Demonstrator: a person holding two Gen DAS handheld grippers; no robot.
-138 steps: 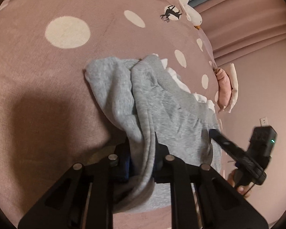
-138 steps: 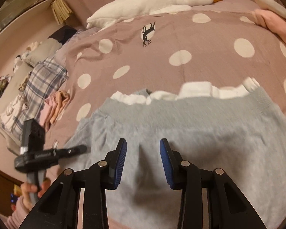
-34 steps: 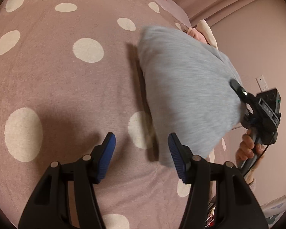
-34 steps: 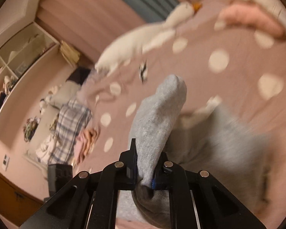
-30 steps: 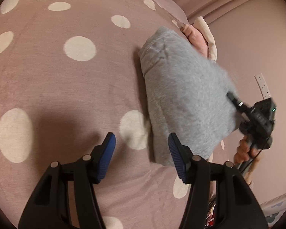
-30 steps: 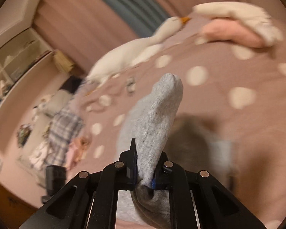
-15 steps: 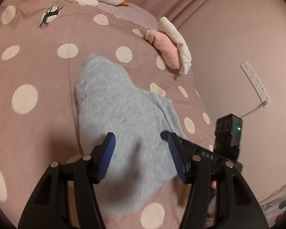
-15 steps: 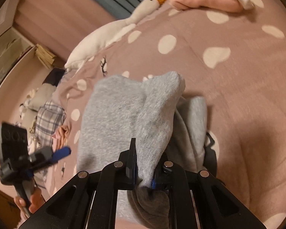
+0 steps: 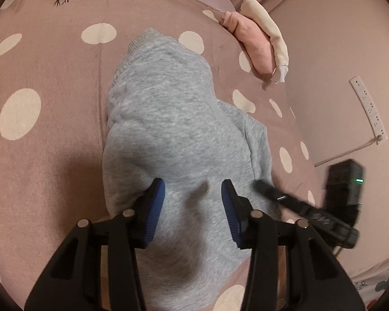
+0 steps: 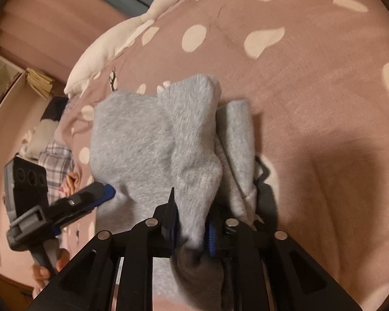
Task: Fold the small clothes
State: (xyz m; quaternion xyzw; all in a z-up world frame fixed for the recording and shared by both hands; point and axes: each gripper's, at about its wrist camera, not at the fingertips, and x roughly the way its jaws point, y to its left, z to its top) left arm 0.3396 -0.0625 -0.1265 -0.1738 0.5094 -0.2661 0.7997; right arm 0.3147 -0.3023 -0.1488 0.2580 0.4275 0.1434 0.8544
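Observation:
A small grey fleece garment (image 9: 173, 124) lies folded on the pink polka-dot bedspread (image 9: 51, 77). My left gripper (image 9: 193, 207) is open, its blue pads on either side of the near part of the garment, pressing down on it. My right gripper (image 10: 192, 229) is shut on a bunched fold of the same grey garment (image 10: 153, 140) and holds that edge just above the bed. The right gripper shows in the left wrist view (image 9: 308, 207) at the garment's right edge. The left gripper shows in the right wrist view (image 10: 64, 202) at the left.
A folded pink and white pile (image 9: 256, 41) lies at the bed's far right edge near the wall. A white goose plush (image 10: 132, 31) lies at the head of the bed. Plaid and pink clothes (image 10: 57, 160) lie at the left. A power strip (image 9: 368, 108) hangs on the wall.
The right gripper carried the grey garment across and lowered it onto the bedspread. The left gripper, open throughout, has come down over the garment's near part.

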